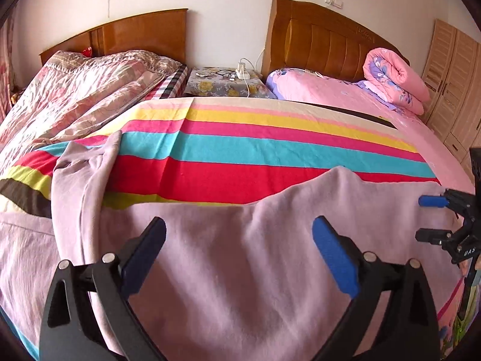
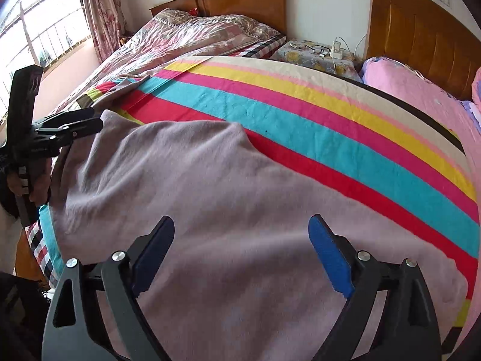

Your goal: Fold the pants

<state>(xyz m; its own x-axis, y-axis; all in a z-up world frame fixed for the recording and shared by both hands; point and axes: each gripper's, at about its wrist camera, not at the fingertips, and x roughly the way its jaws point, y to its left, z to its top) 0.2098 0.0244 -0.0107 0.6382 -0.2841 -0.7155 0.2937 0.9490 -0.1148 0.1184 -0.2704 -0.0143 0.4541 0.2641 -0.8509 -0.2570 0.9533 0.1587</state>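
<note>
I see the pants [image 1: 234,270], a pale lilac fleece pair, spread across the near part of the striped blanket [image 1: 240,156] on the bed, one leg running away toward the far left. My left gripper [image 1: 239,240] hangs over the cloth with its 2 fingers [image 1: 333,255] spread wide and nothing between them. My right gripper [image 2: 240,240] is the same, fingers [image 2: 327,252] wide apart above the fabric, gripping nothing. From the left wrist view the right gripper sits at the far right edge of the pants; from the right wrist view the left gripper is at their far left edge. Beyond the blanket, a nightstand [image 1: 222,85] stands between 2 headboards, and a rolled pink quilt [image 1: 393,78] lies far right.
</note>
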